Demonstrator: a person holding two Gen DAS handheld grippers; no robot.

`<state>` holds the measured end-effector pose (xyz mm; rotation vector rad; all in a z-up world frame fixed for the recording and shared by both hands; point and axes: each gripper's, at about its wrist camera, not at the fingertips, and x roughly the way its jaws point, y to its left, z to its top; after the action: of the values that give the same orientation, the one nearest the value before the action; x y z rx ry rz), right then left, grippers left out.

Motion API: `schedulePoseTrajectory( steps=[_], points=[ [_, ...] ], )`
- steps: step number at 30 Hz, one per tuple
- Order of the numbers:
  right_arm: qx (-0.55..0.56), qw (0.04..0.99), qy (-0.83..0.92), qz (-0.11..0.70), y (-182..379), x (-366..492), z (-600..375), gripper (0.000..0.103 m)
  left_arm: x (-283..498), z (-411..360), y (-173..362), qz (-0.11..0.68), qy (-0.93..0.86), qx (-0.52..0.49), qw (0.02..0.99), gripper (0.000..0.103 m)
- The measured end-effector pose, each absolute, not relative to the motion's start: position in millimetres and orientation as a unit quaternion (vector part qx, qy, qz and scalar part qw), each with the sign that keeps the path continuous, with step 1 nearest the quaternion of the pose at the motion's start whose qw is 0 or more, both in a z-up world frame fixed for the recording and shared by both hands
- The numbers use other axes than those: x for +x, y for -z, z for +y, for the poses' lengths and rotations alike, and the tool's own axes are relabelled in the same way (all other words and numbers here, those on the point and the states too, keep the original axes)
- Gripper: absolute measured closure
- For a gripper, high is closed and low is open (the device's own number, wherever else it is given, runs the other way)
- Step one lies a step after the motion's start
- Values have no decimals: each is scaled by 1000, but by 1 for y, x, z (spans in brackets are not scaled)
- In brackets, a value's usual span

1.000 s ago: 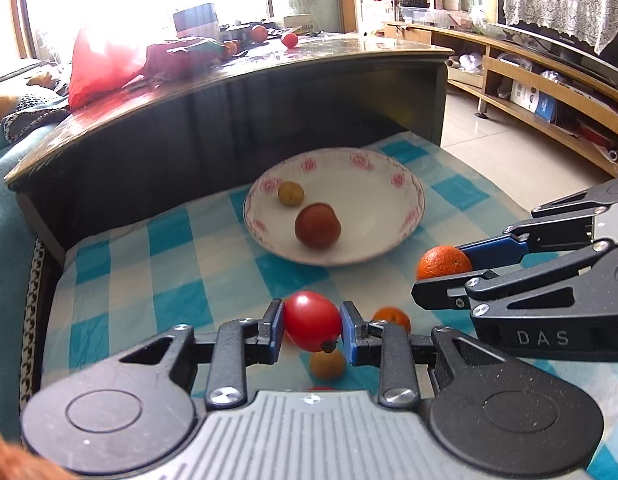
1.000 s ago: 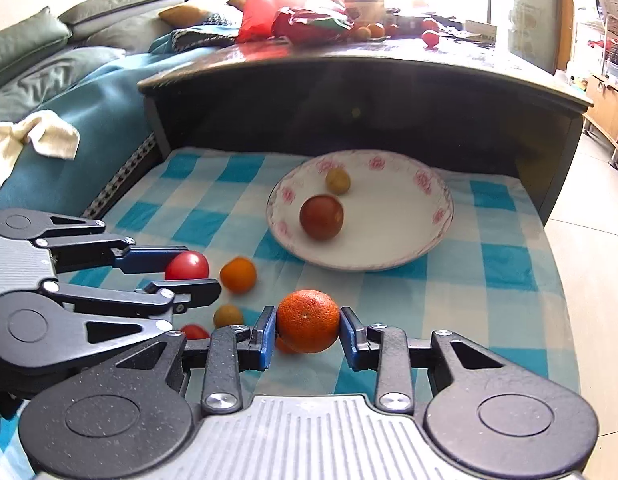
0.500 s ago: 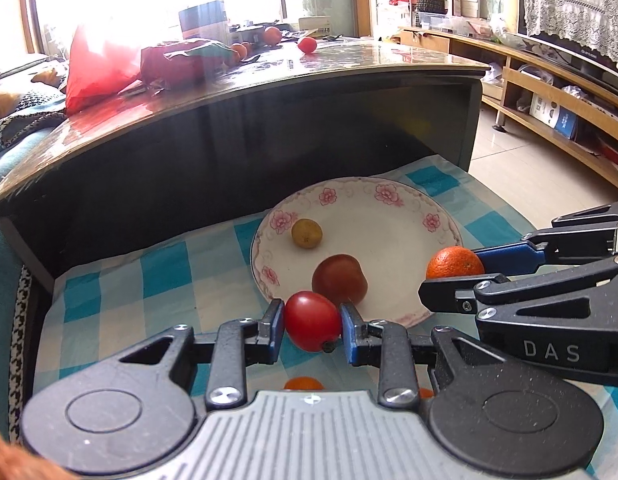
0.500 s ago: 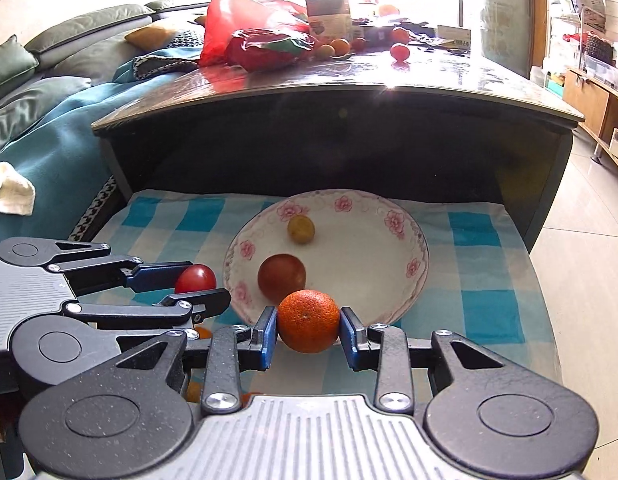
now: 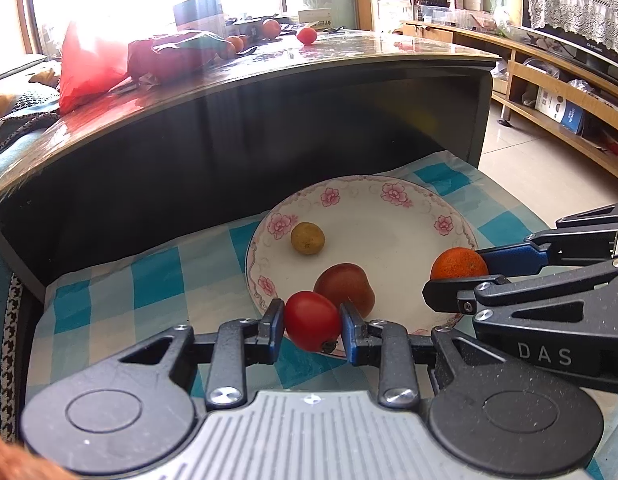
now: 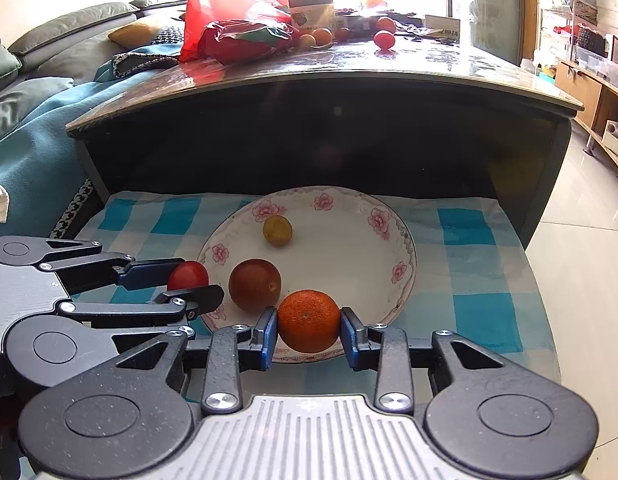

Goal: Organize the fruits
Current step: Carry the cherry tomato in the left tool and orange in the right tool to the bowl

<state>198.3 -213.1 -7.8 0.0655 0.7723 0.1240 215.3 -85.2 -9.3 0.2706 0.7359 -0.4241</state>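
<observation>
Fruits sit clamped in both grippers over the near rim of the flowered plate (image 5: pixel 393 193). The left gripper (image 5: pixel 312 322) grips a red tomato (image 5: pixel 312 320) between its blue pads, the tomato's stem end pointing down toward the camera; it hangs at the plate's near-left edge. In the right wrist view the same tomato (image 6: pixel 188 275) shows between the left gripper's fingers, at the left edge of the plate (image 6: pixel 405 240). The right gripper (image 6: pixel 308 321) clasps an orange mandarin (image 6: pixel 308 321) by its sides, over the plate's near rim; from the left wrist view that mandarin (image 5: pixel 459 263) appears at the plate's right edge, held by the right gripper (image 5: pixel 455 270).

On the plate lie two more pieces: a dark red round fruit (image 5: pixel 345 286) just behind the tomato, toward the near-left of the plate, and a small yellowish fruit (image 5: pixel 307 238) farther back on the left. From the right wrist view the dark red fruit (image 6: pixel 254 284) lies just left of the mandarin, and the yellowish one (image 6: pixel 277 231) beyond it.

The plate rests on a blue-and-white checked cloth (image 6: pixel 469 256). Behind the plate rises a dark table (image 6: pixel 329 128) with a glossy top, carrying a red plastic bag (image 6: pixel 229 28) and more small fruit.
</observation>
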Motion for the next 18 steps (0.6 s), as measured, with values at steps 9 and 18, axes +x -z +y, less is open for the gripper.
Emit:
schedulePoseTrajectory(
  steps=[9,18],
  points=[
    [25,921,-59,384,19,211,-215,75,225,-91,22,362,205,139,899,64],
    [30,920,-52,388,27,219,-222,74,232,-94,19,345,213,129,905,64]
  ],
)
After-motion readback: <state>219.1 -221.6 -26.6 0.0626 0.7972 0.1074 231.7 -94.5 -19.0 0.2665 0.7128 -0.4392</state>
